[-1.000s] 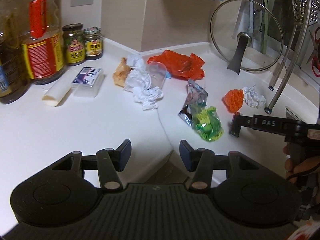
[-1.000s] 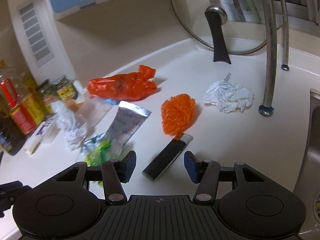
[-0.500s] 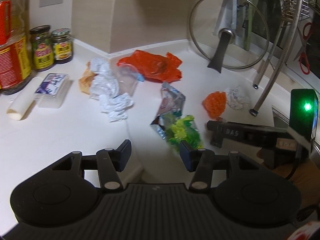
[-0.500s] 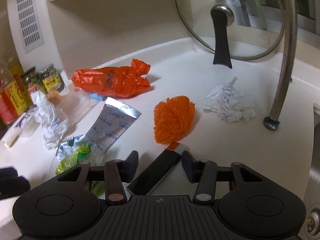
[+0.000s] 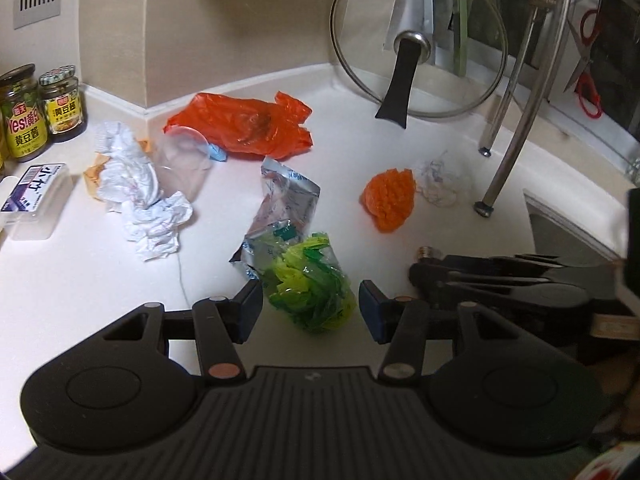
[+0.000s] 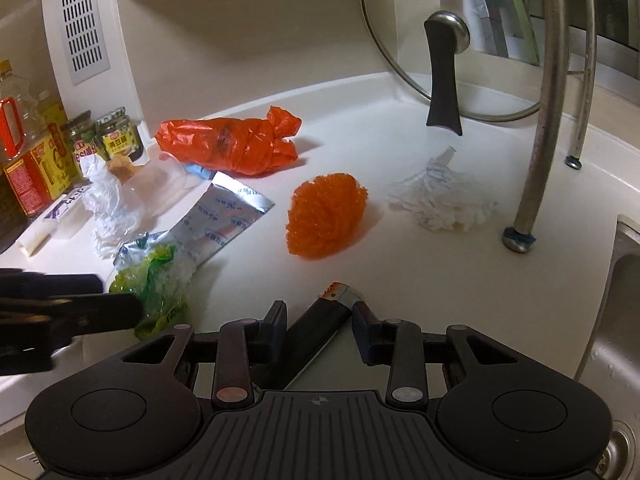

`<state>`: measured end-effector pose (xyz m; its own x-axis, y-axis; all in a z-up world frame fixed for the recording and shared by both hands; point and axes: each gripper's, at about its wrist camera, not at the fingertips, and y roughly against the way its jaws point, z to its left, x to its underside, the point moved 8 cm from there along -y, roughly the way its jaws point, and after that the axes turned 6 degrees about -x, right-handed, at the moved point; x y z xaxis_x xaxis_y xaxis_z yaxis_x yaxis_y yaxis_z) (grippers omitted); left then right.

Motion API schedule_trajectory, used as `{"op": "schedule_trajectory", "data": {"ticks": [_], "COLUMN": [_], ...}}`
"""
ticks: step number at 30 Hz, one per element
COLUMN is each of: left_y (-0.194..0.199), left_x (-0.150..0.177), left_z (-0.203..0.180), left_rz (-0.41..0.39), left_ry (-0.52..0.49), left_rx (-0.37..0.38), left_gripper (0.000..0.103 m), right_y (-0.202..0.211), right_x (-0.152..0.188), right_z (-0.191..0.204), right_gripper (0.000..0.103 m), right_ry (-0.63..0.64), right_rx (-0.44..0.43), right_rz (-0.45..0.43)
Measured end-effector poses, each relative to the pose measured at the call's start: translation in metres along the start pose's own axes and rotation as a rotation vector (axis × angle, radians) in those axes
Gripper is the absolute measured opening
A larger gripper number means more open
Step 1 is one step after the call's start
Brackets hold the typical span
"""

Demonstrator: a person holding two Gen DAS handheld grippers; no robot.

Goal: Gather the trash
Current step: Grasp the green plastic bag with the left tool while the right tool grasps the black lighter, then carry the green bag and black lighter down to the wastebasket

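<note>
My left gripper point(image 5: 311, 310) stands open on the white counter, with a green plastic wrapper point(image 5: 312, 292) between its fingers and apart from both pads. My right gripper point(image 6: 319, 326) straddles a black lighter point(image 6: 340, 294) with a metal and orange tip; its jaws are closing and the pads sit close beside it. In the left wrist view the right gripper point(image 5: 428, 270) lies just right of the wrapper. Other trash lies beyond: a silver foil pouch point(image 5: 286, 196), an orange plastic bag point(image 5: 244, 124), an orange mesh ball point(image 6: 326, 220), crumpled paper point(image 6: 440, 204), white tissue point(image 5: 132, 176) and a clear cup point(image 5: 182, 164).
A glass lid point(image 5: 420, 40) leans on the back wall. A steel rack leg point(image 6: 540, 140) stands at the right, next to the sink point(image 6: 624, 300). Two sauce jars point(image 5: 40, 108), oil bottles point(image 6: 24, 152) and a plastic box point(image 5: 32, 196) line the left.
My left gripper moved forward and right until the green wrapper came between its fingers. The right gripper's fingers narrowed around the black lighter, which now reaches deeper between them.
</note>
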<state>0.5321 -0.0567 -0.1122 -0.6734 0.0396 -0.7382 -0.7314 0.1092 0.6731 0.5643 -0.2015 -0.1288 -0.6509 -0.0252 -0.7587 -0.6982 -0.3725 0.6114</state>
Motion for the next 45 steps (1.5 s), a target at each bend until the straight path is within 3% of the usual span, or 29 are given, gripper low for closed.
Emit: {"op": "schedule_trajectory", "data": {"ticks": [6, 7, 8, 14, 20, 24, 29, 34, 41, 45], "left_y": [-0.018, -0.019, -0.020, -0.008, 0.014, 0.025, 0.035, 0.046, 0.058, 0.067], "left_x": [0.001, 0.001, 0.002, 0.000, -0.001, 0.006, 0.018, 0.031, 0.042, 0.046], "left_z": [-0.006, -0.007, -0.007, -0.006, 0.001, 0.011, 0.022, 0.028, 0.027, 0.027], "left_rz": [0.007, 0.003, 0.000, -0.054, -0.084, -0.075, -0.058, -0.043, -0.039, -0.043], "left_ry": [-0.026, -0.030, -0.033, -0.072, -0.061, -0.036, -0.014, -0.002, 0.012, 0.021], "left_rx": [-0.060, -0.064, -0.066, -0.077, -0.069, -0.077, -0.103, -0.117, -0.136, -0.153], "left_gripper": [0.049, 0.046, 0.035, 0.027, 0.026, 0.026, 0.026, 0.026, 0.026, 0.026], "right_y": [0.004, 0.005, 0.005, 0.009, 0.008, 0.005, 0.006, 0.010, 0.013, 0.014], "right_x": [0.002, 0.003, 0.003, 0.006, 0.006, 0.008, 0.012, 0.019, 0.021, 0.023], "right_z": [-0.001, -0.001, -0.001, 0.003, 0.004, 0.012, 0.023, 0.028, 0.027, 0.027], "right_gripper": [0.037, 0.037, 0.037, 0.042, 0.042, 0.039, 0.027, 0.025, 0.025, 0.024], "right_ry": [-0.021, -0.030, -0.038, -0.064, -0.071, 0.033, 0.143, 0.179, 0.178, 0.180], "right_rx": [0.000, -0.001, -0.001, 0.007, 0.040, 0.060, -0.006, -0.047, -0.019, -0.044], "right_rz": [-0.005, -0.007, -0.008, -0.016, -0.030, -0.016, 0.004, 0.015, 0.034, 0.028]}}
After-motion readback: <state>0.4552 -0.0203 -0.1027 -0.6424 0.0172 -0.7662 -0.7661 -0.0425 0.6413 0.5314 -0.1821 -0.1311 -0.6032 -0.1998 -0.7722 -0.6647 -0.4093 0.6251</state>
